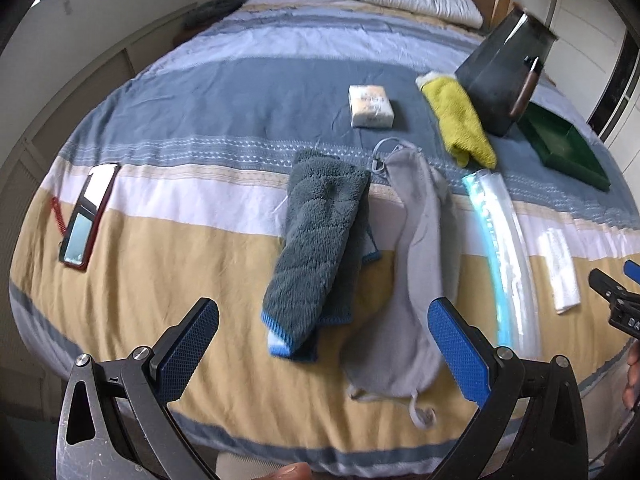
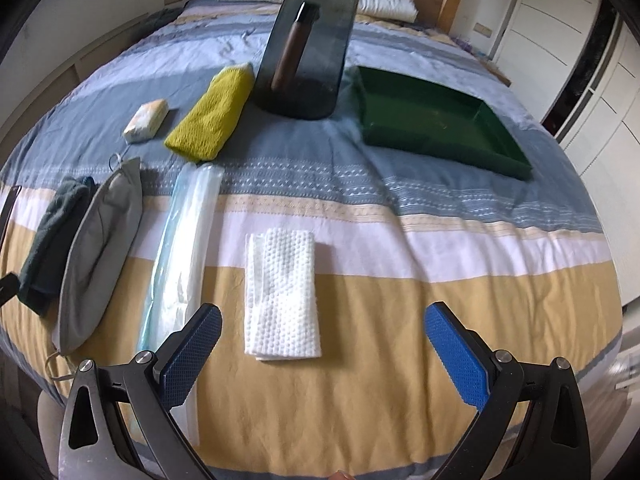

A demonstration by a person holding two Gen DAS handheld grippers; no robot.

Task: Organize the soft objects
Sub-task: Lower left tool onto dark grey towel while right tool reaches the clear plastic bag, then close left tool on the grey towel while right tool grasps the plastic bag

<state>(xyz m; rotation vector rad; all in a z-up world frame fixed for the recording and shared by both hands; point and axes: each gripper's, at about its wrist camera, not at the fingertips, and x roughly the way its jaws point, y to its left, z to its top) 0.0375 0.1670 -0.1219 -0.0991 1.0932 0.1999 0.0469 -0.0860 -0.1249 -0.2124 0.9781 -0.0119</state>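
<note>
Striped bed (image 1: 168,280) carrying the soft objects, seen from both wrist views. The left claw (image 1: 322,344) is hanging wide open and holding nothing, its blue pads flanking the near ends of a dark teal towel (image 1: 316,248) and a grey pouch (image 1: 416,264) lying side by side. The right claw (image 2: 322,344) is likewise gaping wide and gripping nothing, with a folded white paper towel (image 2: 282,292) lying at 12 o'clock between its fingers. A clear plastic roll (image 2: 180,252) is lying at 10 o'clock, a yellow cloth (image 2: 212,120) and a small wrapped packet (image 2: 145,121) farther off at 11 o'clock, a dark bin (image 2: 312,40) at 12 o'clock, and a green tray (image 2: 432,120) at 1 o'clock. A red-framed mirror (image 1: 88,216) is resting at the left claw's 10 o'clock.
</note>
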